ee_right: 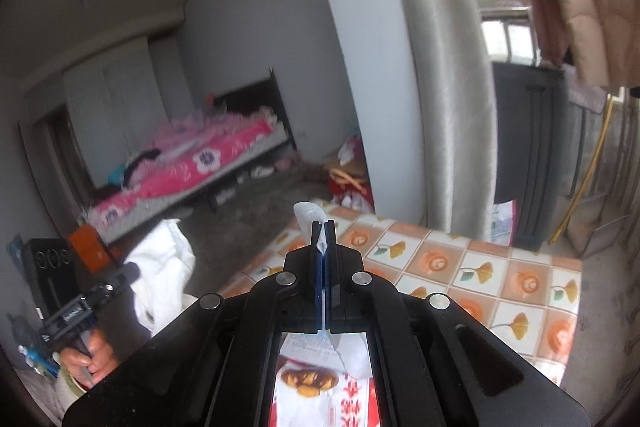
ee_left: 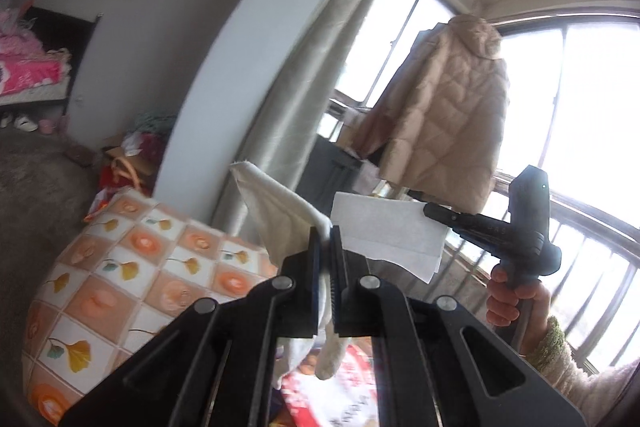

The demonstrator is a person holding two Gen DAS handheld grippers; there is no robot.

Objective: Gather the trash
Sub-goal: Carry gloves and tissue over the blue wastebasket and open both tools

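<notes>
A bedroom opens onto a glazed balcony, with a grey floor and white walls. The left tongs (ee_left: 329, 241) are pressed together on a crumpled off-white tissue (ee_left: 276, 215); it stands up above the tips and hangs down below them. The right tongs (ee_right: 323, 241) are likewise closed, pinching a thin white paper sheet (ee_right: 309, 213) that shows edge-on between the pads and pokes out past the tips. In the left wrist view that same sheet (ee_left: 388, 235) appears flat and folded, held at one corner by the right tongs (ee_left: 430, 211), just beside the tissue. A hand (ee_left: 510, 301) in a fuzzy pale sleeve grips the handle of the right tool.

Below both tools lies a red and white printed bag (ee_right: 320, 383), seen through the gap in the frame. Beyond the tips is a bench (ee_right: 460, 267) covered in a checked cloth with orange flowers and yellow leaves. A pale curtain (ee_right: 448, 75) hangs at the end of the dividing wall. A beige quilted coat (ee_left: 444, 107) hangs before the window (ee_left: 580, 87). Farther off, a bed (ee_right: 192, 163) with pink bedding stands against the wall, and clutter sits on the floor near the wall's foot.
</notes>
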